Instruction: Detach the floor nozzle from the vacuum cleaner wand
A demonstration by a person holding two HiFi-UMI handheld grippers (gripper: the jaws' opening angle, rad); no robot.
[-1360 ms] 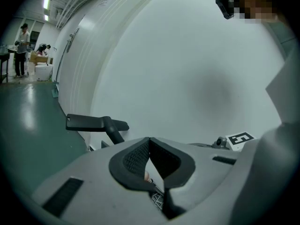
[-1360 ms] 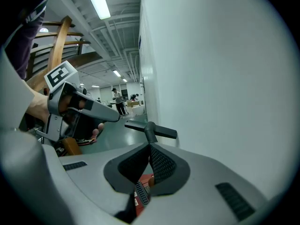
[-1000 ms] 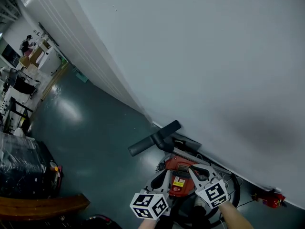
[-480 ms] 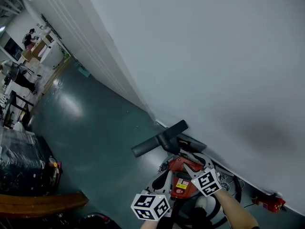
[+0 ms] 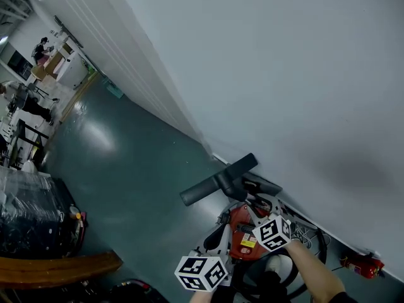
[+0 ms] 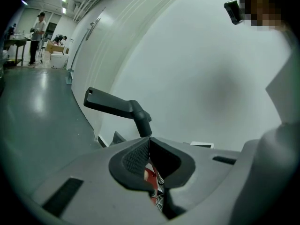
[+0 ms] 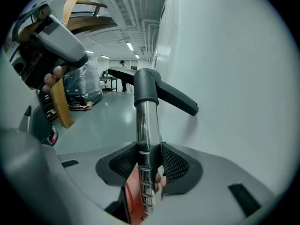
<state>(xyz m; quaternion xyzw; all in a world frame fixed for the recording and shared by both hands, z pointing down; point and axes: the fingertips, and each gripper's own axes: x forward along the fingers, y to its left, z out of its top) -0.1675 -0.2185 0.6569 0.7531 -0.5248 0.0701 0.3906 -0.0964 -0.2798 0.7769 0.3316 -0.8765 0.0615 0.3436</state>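
Floor nozzle point(image 5: 218, 180) atop wand point(image 7: 146, 125), above vacuum body point(image 5: 240, 235); wall point(image 5: 284, 74) behind

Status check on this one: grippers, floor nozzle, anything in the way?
Right gripper shut on chrome metal wand. Left gripper shut, empty. Black floor nozzle attached to wand. White wall close beside nozzle, nothing blocking.

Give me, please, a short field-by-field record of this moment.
left hand-held gripper: jaws together, nothing between them
right hand-held gripper: shut on the wand
floor nozzle: on the wand's end, not yet detached, raised beside the white wall
vacuum body: red, low beside the grippers
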